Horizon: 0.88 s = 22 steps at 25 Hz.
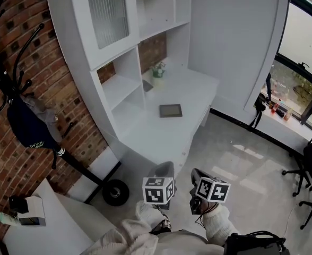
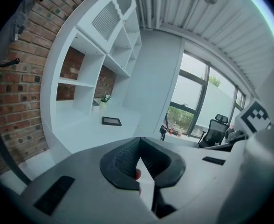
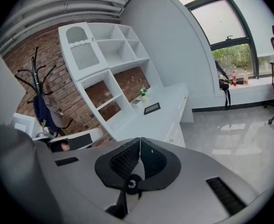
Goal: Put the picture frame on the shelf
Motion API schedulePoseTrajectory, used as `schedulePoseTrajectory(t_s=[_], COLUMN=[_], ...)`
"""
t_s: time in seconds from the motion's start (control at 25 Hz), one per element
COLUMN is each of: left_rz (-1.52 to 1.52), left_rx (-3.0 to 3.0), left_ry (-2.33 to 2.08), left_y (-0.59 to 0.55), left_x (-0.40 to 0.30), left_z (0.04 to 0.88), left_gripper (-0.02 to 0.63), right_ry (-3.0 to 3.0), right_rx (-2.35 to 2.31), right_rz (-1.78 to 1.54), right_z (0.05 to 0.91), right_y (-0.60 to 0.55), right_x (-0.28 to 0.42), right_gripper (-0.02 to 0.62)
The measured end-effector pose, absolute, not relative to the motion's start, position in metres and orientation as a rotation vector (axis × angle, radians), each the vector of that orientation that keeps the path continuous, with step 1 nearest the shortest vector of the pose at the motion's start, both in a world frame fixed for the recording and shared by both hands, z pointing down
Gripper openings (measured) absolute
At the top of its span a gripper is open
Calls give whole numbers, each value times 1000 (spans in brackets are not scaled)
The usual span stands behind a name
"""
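Frame (image 1: 170,110) flat on desk (image 1: 194,88), left gripper (image 2: 139,146), right gripper (image 3: 139,144), jaws together

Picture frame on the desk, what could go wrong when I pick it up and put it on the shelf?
1. The picture frame lies flat on the desk, so a claw may push it along rather than catch an edge.
2. The left claw and right claw are both shut and must open first.
3. The potted plant stands close to the shelf openings and could get knocked.
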State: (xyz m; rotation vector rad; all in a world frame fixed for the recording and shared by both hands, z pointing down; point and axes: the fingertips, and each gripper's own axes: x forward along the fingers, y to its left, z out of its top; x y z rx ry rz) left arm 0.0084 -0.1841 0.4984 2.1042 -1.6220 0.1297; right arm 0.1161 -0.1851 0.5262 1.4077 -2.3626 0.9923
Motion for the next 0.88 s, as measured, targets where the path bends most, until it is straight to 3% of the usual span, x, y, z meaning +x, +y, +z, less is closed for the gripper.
schedulePoseTrajectory(t_s=[0.44, 0.88], left_rz=[122, 119], left_rx=[2080, 2005], left_ry=[-1614, -1663], left_y=[-271, -288], left_x=[-33, -69], left_z=[504, 511], left_gripper=[8, 8], right_ry=[-2324, -2314], right_rx=[1426, 1388], right_rz=[982, 988], right_z=[532, 535], right_y=[-271, -303], right_x=[83, 58], right_gripper=[25, 25])
